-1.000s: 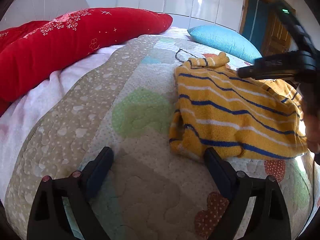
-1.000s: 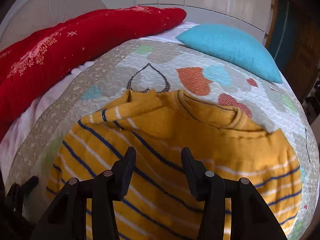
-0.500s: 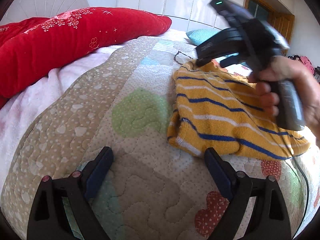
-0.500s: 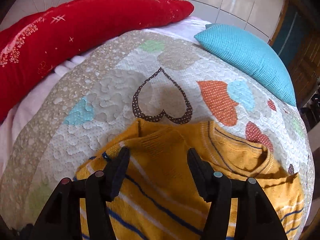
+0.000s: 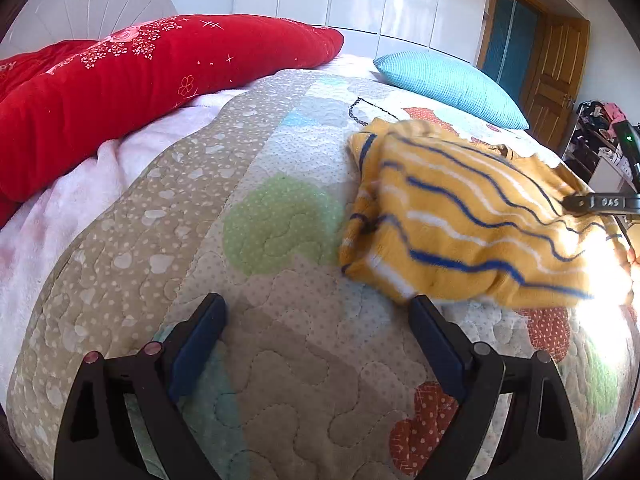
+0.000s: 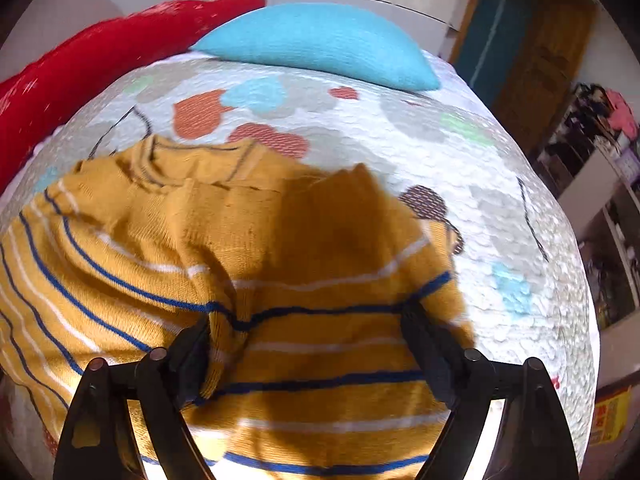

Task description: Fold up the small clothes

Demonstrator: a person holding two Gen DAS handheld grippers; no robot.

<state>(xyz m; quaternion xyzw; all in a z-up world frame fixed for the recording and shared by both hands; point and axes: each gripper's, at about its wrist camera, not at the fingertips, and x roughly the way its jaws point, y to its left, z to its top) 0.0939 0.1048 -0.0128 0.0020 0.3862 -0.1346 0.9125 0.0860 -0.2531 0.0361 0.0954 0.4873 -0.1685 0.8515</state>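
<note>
A yellow sweater [image 5: 460, 220] with blue and white stripes lies folded on the quilt [image 5: 240, 240], right of centre in the left wrist view. My left gripper [image 5: 316, 304] hovers open over bare quilt, its right finger just short of the sweater's near left corner. In the right wrist view my right gripper [image 6: 306, 320] points down at the sweater [image 6: 280, 232] near its right edge. Its jaws are opening, with striped fabric lying between and under them. One of its fingers [image 5: 596, 202] shows at the far right of the left wrist view.
A long red pillow [image 5: 140, 80] lies along the left side by the white headboard [image 5: 92, 12]. A blue pillow [image 5: 448, 76] sits at the far end of the bed. A wooden door [image 5: 556, 76] and cluttered shelves [image 6: 592, 140] stand beyond the bed's right side.
My right gripper swept from the sweater's far collar corner across to its right side, and its jaws widened. The left gripper stayed still and open.
</note>
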